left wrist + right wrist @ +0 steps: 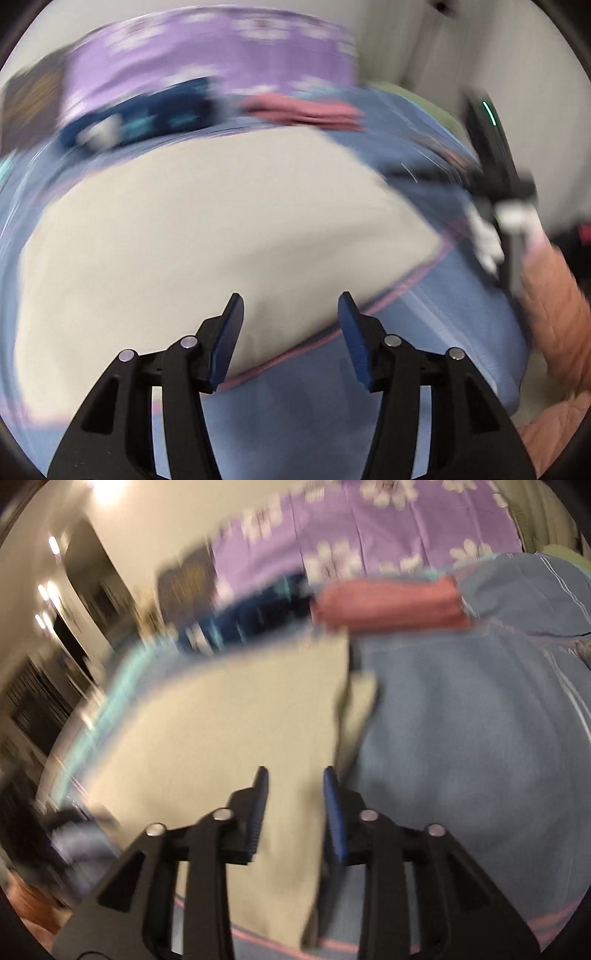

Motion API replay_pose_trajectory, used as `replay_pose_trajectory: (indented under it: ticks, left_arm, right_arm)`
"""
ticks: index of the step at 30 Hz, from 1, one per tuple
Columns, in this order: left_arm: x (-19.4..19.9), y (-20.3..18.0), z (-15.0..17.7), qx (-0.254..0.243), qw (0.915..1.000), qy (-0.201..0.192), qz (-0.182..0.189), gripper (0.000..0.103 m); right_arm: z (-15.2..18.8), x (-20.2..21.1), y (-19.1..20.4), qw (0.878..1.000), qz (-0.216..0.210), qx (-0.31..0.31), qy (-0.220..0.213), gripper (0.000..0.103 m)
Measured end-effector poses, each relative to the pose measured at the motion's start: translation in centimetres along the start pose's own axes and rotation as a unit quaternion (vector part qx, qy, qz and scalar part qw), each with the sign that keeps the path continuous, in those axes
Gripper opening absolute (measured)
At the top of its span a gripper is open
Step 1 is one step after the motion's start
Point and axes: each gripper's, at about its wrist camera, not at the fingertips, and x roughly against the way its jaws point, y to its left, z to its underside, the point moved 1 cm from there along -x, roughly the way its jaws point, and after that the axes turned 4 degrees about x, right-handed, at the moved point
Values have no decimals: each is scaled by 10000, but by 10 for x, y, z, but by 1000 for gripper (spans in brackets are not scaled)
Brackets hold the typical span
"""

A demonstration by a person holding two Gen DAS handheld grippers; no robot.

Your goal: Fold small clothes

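Cream garment (207, 229): one, flat on the blue bedsheet (303, 413), blurred, one side folded over in the right wrist view.
Folded clothes: two beyond it, navy patterned piece (140, 118) left, pink piece (391, 603) right.
Left gripper (290, 332): jaws fairly wide, empty, above the garment's near edge.
Right gripper (293, 801): jaws narrowly parted, empty, over the garment's folded edge.

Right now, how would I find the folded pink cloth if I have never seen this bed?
Start at the blue bedcover. At its far edge, in front of the purple flowered sheet, lies the pink cloth. It is a small folded bundle, unlike the large flat cream garment nearer.
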Motion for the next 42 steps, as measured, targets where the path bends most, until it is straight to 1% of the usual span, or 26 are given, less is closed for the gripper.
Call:
replay_pose_trajectory:
  ticks: [1,3,5,6,7,8,10,11,12,13,15,16,18,19,20,21,23,25,27,29,31,34,36,39,41,42]
  left_arm:
    - [16,26,9,373,9992,-137,-107,53]
    - [41,64,20,848,9951,-395,-323,53]
    - [71,104,34,1279,9872,-693,-649,53]
    - [81,120,39,1452,9831,-807,-772,53]
    - [94,141,48,1692,9765,-946,-938,53]
    - [104,157,55,1889,9704,-1045,-1082,53]
    - [121,189,68,2211,9599,-1193,-1242,53]
    - [127,202,74,2349,9556,-1247,-1269,53]
    - [132,215,78,2457,9526,-1267,-1268,53]
    - [132,229,79,2588,9493,-1264,-1261,53]
    - [136,247,84,2742,9455,-1270,-1212,53]
    - [135,253,84,2776,9451,-1281,-1150,53]
    - [129,257,83,2730,9480,-1303,-985,53]
    - [125,256,83,2644,9528,-1276,-777,53]
    - [120,256,85,2581,9560,-1246,-630,53]
    - [115,255,86,2500,9596,-1186,-505,53]
    - [102,251,87,2258,9682,-975,-452,53]
    - [91,249,85,2080,9736,-795,-501,53]
    - [91,251,83,2078,9739,-823,-405,53]
    - [95,259,80,2112,9722,-944,-364,53]
    - [97,267,77,2150,9709,-1013,-299,53]
    - [93,279,69,2195,9703,-990,-221,53]
    - [92,280,62,2136,9718,-980,-212,53]
    - [88,281,46,2027,9743,-982,-7,53]
    - [81,283,33,1957,9760,-914,269,54]
    - [76,285,26,1945,9763,-848,427,54]
  right_arm:
    - [7,-12,2,9991,292,146,254,31]
    - [13,-17,6,9980,476,287,299,31]
    - [3,-11,16,9959,771,313,357,31]
    - [-5,-6,24,9947,926,355,275,30]
    - [-13,1,36,9934,1044,454,153,30]
    - [-23,10,56,9916,1098,681,-21,30]
    - [-30,20,94,9887,971,1108,-261,30]
    - [-31,23,126,9851,808,1466,-384,31]
    - [-27,24,156,9799,646,1828,-470,35]
    - [-20,22,188,9720,482,2236,-541,38]
    - [0,12,240,9547,224,2913,-565,38]
    - [14,5,268,9418,101,3316,-549,38]
    - [51,-10,325,9030,-83,4252,-612,38]
    - [60,-13,340,8901,-102,4508,-660,38]
    - [71,-21,359,8737,-83,4812,-711,38]
    - [78,-28,373,8638,-62,4988,-709,38]
    - [84,-41,387,8541,-65,5166,-608,39]
    - [87,-53,398,8448,78,5324,-537,39]
    - [90,-69,404,8296,370,5547,-521,39]
    - [92,-84,408,8197,615,5675,-481,40]
    - [92,-92,412,8163,787,5706,-441,43]
    - [94,-104,422,8057,1060,5803,-537,44]
    - [98,-111,433,7965,1159,5897,-661,44]
    - [97,-124,443,7848,1294,6006,-815,44]
    - [95,-131,448,7789,1381,6048,-916,38]
    - [95,-134,451,7731,1415,6106,-972,30]
